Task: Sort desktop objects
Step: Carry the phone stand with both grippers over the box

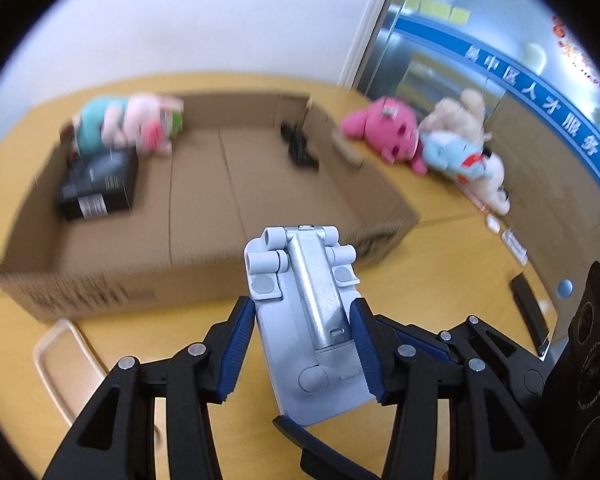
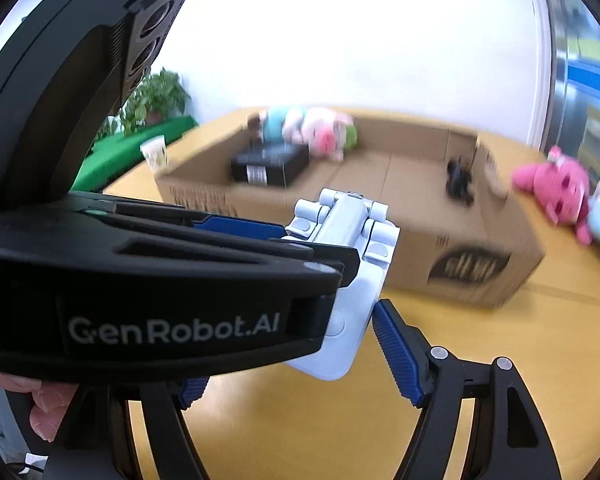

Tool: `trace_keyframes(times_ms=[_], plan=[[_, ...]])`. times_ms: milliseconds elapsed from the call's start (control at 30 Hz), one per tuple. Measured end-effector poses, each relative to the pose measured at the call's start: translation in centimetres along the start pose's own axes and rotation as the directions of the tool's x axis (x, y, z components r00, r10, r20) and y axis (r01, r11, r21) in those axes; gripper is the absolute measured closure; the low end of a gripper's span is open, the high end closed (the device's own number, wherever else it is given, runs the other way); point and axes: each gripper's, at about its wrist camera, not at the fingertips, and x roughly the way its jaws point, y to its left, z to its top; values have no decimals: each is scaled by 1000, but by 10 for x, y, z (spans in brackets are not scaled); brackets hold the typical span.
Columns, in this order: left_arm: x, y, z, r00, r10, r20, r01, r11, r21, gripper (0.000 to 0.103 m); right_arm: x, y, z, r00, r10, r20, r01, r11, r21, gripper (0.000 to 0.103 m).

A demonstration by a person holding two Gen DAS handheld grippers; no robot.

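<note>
1 phone stand point(image 1: 308, 320) held; cardboard box point(image 1: 204, 280) holds 1 black box point(image 1: 100, 184), 1 plush point(image 1: 128, 120).

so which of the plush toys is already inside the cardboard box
The pink-and-teal plush toy lying in the cardboard box, at its far left corner behind the black carton. The bright pink plush and the cream-and-blue plush lie outside on the table, right of the box.

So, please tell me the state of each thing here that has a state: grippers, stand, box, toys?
left gripper: shut on the folding stand
right gripper: around the stand too; pad contact cannot be told
folding stand: folded flat, lifted off the table
cardboard box: open on top
black carton: lying inside the box
pink plush: lying on the table outside the box
</note>
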Motion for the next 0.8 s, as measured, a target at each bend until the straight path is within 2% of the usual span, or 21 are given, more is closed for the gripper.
trace_keyframes(times_ms=[200,400,600,800], plan=[[-35,2,50,994,11,113,-16,999,47,54,-17,4,56,994,-24,106,30,998,-58,31],[-51,25,93,986,43,163,-53,997,61,54,-11,7,111,988,-1,154,15,996,-91,31],[-41,76,115,991,72,115,-72,997,-4,54,31,17,148,990,72,122,-60,993,-101,31],[-12,131,101,996,84,24,-82,993,-84,54,93,32,150,989,146,22,-145,987,-64,31]])
